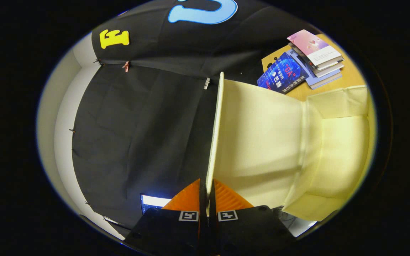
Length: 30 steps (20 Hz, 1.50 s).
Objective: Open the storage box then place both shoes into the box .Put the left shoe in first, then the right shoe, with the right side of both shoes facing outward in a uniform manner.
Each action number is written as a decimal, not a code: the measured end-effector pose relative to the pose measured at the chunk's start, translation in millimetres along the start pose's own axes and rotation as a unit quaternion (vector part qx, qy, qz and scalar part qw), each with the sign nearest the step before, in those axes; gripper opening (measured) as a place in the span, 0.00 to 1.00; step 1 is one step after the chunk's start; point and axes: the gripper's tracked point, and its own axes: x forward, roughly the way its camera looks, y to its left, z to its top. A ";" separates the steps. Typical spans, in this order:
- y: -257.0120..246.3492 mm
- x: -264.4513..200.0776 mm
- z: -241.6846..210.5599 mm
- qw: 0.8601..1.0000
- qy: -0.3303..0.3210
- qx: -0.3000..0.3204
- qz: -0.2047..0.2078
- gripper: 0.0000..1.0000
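Black cloth backs the wooden table (347, 80) where books (303, 65) lie beyond the storage box (333, 153). Its lid (214, 142) stands edge-on, long axis running straight ahead, pinched between the closed jaws of the gripper (208, 199).

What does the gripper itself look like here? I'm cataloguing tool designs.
The gripper has two orange, wedge-shaped fingers with ribbed faces, mounted on black blocky bases. Each base carries a small square black-and-white marker near the finger root. No cables or sleeves are visible.

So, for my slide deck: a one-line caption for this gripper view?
Gripper shut on the storage box's lid, swung open beside books.
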 end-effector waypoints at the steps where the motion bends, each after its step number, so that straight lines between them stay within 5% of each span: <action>1: 0.5 10.7 -1.5 1.000 0.000 0.007 -0.003 0.05; 8: -6.3 39.5 -11.7 1.000 0.002 -0.023 -0.018 0.10; 14: -21.6 -11.3 3.3 0.991 -0.031 -0.125 -0.038 0.91; 15: -25.6 -26.2 9.5 0.987 -0.044 -0.147 -0.048 0.96; 19: -49.2 -86.5 33.9 0.965 -0.098 -0.224 -0.096 0.98; 24: -102.4 -177.9 66.9 0.915 -0.173 -0.306 -0.197 0.98; 30: -196.5 -280.1 75.4 0.860 -0.203 -0.329 -0.334 0.98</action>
